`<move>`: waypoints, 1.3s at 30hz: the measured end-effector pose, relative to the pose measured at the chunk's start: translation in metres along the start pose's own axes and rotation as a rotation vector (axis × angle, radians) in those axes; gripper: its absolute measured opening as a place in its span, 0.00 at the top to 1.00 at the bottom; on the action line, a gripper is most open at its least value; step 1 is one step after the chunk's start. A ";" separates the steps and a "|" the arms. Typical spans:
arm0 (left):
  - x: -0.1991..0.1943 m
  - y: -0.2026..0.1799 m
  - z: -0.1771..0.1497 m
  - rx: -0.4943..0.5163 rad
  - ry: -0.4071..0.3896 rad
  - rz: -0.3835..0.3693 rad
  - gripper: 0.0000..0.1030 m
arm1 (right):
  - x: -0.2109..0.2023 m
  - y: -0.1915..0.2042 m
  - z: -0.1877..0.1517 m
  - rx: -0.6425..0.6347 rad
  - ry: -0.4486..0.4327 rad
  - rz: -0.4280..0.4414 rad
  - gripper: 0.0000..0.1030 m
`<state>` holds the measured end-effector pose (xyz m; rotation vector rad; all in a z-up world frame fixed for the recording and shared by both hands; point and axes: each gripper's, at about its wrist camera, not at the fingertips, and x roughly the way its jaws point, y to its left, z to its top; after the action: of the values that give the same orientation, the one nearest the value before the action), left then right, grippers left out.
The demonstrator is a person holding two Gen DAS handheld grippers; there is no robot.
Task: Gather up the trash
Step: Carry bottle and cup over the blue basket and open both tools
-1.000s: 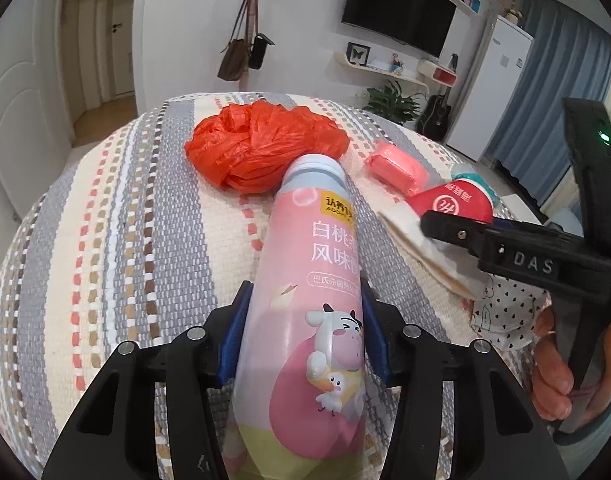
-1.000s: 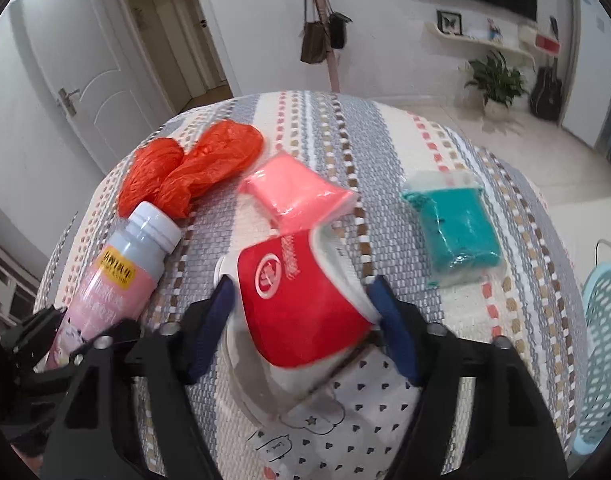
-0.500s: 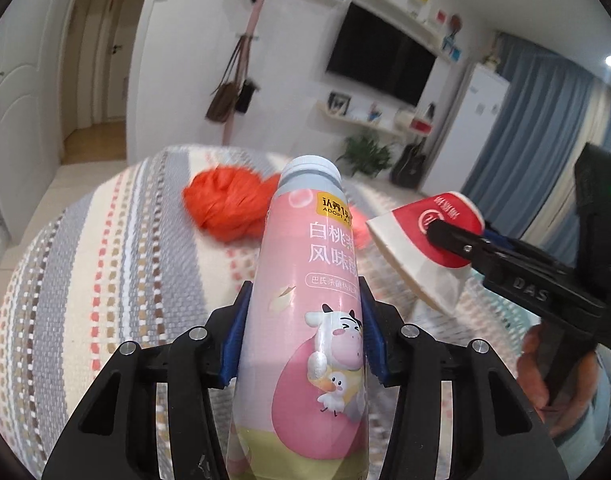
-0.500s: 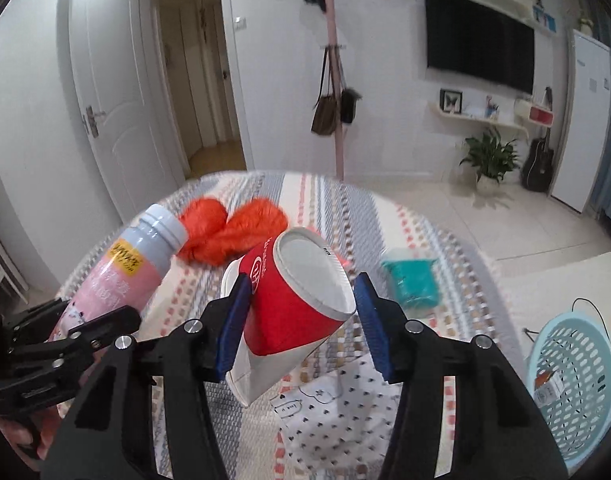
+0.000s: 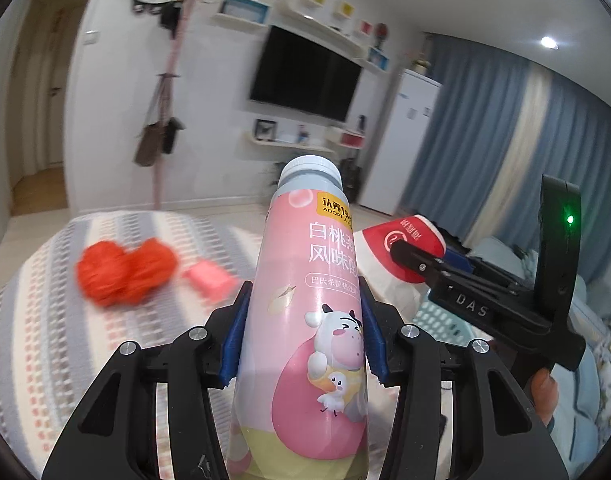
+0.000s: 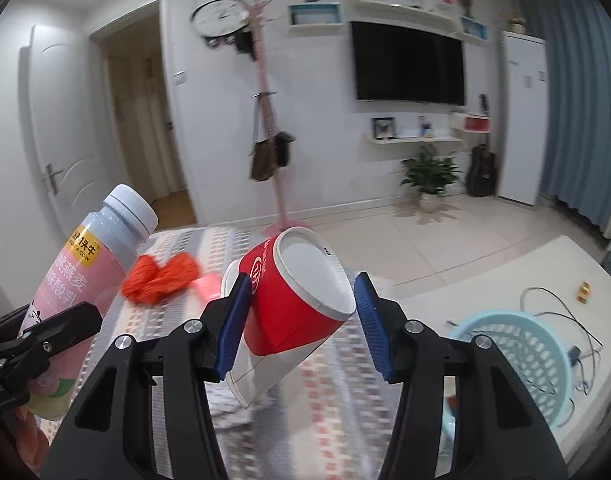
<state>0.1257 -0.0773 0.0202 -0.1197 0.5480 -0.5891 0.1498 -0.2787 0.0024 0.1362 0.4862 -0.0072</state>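
Striped bedspread (image 5: 45, 280) carries orange bag (image 5: 123, 272), pink packet (image 5: 209, 278).

The left gripper (image 5: 303, 326), black with blue ribbed pads, is clamped on the middle of a pink plastic yoghurt-drink bottle (image 5: 305, 312) whose white cap points forward and up beyond the fingertips. The right gripper (image 6: 301, 320), of the same build, holds a crumpled red-and-white paper cup (image 6: 295, 312) between its pads, the cup's open mouth facing forward. Fingers of the person's right hand (image 5: 543, 394) wrap its handle, to the right of the left gripper.
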 end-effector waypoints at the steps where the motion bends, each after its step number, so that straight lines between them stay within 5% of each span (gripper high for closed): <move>1: 0.007 -0.010 0.002 0.010 0.007 -0.020 0.54 | -0.004 -0.012 0.000 0.016 -0.005 -0.017 0.52; 10: 0.084 -0.083 0.004 0.074 0.122 -0.149 0.54 | -0.025 -0.120 -0.016 0.185 0.014 -0.150 0.52; 17: 0.144 -0.151 -0.018 0.232 0.228 -0.111 0.54 | -0.035 -0.205 -0.048 0.360 0.065 -0.287 0.51; 23: 0.204 -0.174 -0.042 0.181 0.356 -0.172 0.54 | -0.026 -0.257 -0.083 0.469 0.132 -0.364 0.51; 30: 0.254 -0.180 -0.063 0.101 0.474 -0.214 0.54 | -0.005 -0.287 -0.106 0.503 0.224 -0.398 0.50; 39: 0.238 -0.178 -0.054 0.082 0.416 -0.230 0.44 | -0.001 -0.293 -0.107 0.485 0.244 -0.388 0.44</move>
<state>0.1744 -0.3552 -0.0885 0.0206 0.9193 -0.8680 0.0871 -0.5548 -0.1285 0.5207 0.7431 -0.4963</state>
